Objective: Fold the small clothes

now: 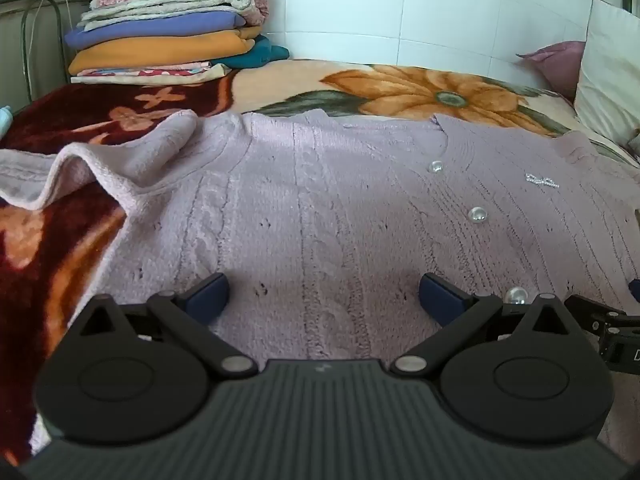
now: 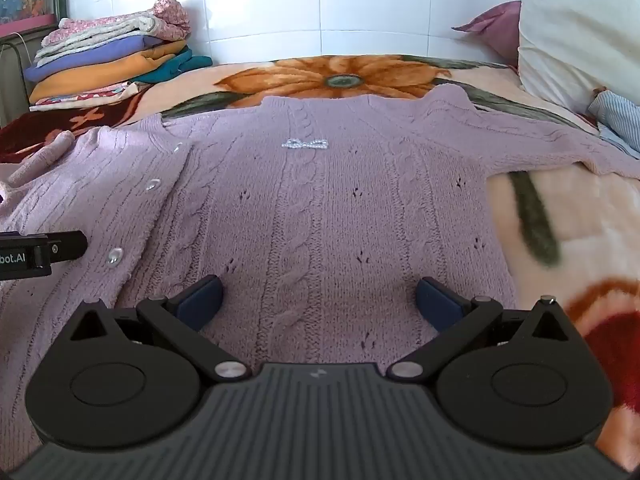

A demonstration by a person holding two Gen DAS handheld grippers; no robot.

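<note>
Lilac cable-knit cardigan (image 2: 320, 208) lying flat on the floral fleece blanket (image 2: 560, 216), unfolded

Left gripper (image 1: 323, 294) and right gripper (image 2: 319, 298) are hovering spread wide over its hem; pads might be snagging loose knit or a pearl button (image 1: 478, 214).

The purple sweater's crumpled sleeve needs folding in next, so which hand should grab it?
The left gripper, probably. The crumpled sleeve of the purple sweater lies on its side, while the right gripper hangs over the sweater's other half, nearer the flat sleeve. Both stand open.
</note>
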